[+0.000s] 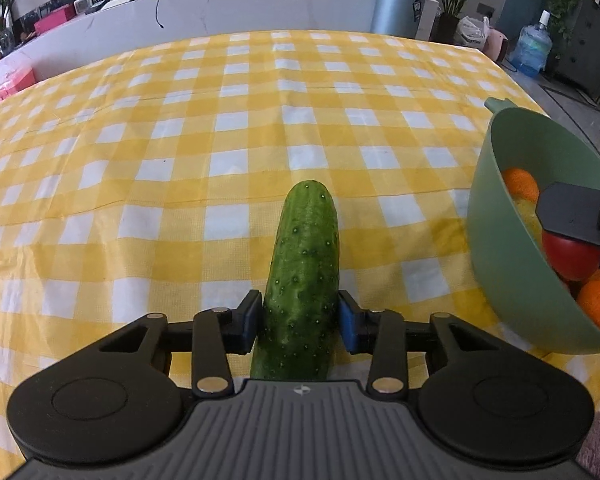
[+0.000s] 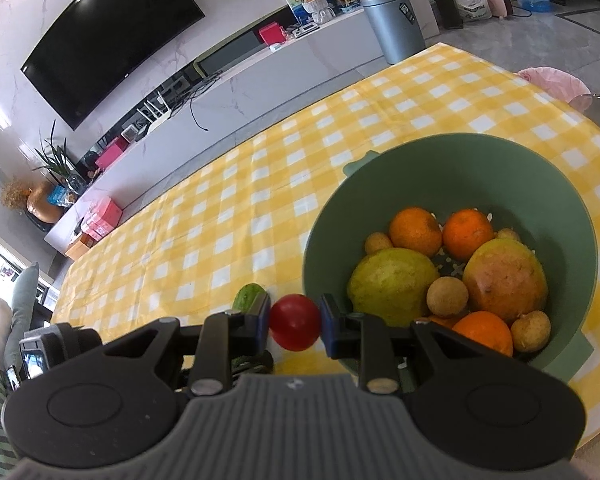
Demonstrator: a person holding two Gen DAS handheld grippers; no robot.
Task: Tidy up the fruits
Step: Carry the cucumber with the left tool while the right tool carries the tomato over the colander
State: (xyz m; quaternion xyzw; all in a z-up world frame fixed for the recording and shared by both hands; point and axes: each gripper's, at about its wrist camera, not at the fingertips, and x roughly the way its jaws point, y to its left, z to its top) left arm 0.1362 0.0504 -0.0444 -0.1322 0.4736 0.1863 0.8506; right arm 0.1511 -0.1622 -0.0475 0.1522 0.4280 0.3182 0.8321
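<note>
Cucumber (image 1: pixel 304 280) sits gripped between the left gripper's (image 1: pixel 300 320) two pads, its rounded tip pointing toward 12 o'clock over the yellow-checked tablecloth (image 1: pixel 180 160); the fingers are narrowed onto its dark, bumpy skin on both sides. Whether the cucumber's far end touches the cloth cannot be told. At 3 o'clock in the left wrist view stands the green bowl (image 1: pixel 496 216), with part of the right gripper (image 1: pixel 576 220) reaching over its rim above orange and red fruit.

From the right wrist view, the right gripper (image 2: pixel 295 322) pinches a small red tomato (image 2: pixel 295 322) between its blue-faced pads, fingers closed to the fruit's width. The tomato hangs at the bowl's (image 2: pixel 380 184) near-left rim (about 8 o'clock of the bowl), apparently just outside it. Inside the bowl lie three oranges (image 2: pixel 415 231), a yellow-green pear-like fruit (image 2: pixel 392 284), a mango (image 2: pixel 504 280) and several small tan round fruits (image 2: pixel 447 296). The cucumber's (image 2: pixel 249 295) tip shows at 9 o'clock beside the tomato. A pink plate (image 2: pixel 556 82) rests at the table's far edge, toward 1 o'clock.
</note>
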